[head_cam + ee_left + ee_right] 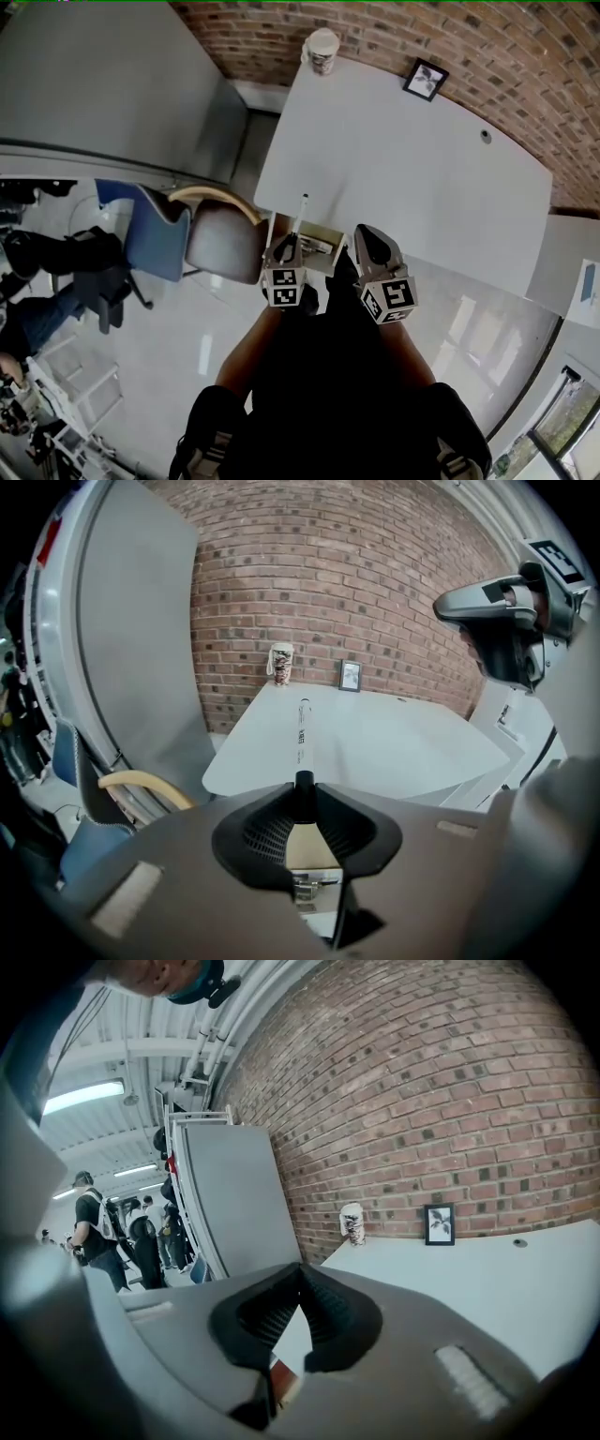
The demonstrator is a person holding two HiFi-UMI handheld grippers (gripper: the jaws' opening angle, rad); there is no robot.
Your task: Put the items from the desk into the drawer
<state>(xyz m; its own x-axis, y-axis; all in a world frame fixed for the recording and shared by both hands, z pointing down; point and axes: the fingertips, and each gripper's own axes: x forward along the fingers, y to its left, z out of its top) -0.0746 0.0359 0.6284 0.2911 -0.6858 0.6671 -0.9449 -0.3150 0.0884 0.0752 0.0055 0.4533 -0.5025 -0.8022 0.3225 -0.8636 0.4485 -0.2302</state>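
Observation:
My left gripper point(289, 246) point(304, 785) is shut on the black end of a white pen point(300, 214) point(302, 735), which sticks out ahead over the near edge of the white desk point(403, 169). Just below the gripper, an open tan drawer point(328, 234) point(311, 850) shows under the desk edge, with some small items inside. My right gripper point(370, 239) point(300, 1277) hovers beside it on the right, its jaws shut with nothing between them.
A paper cup point(321, 49) point(280, 664) point(352, 1223) and a small picture frame point(426, 79) point(350, 675) point(439, 1223) stand at the desk's far edge by the brick wall. A chair point(220, 234) sits left of the drawer. People point(94, 1232) stand far left.

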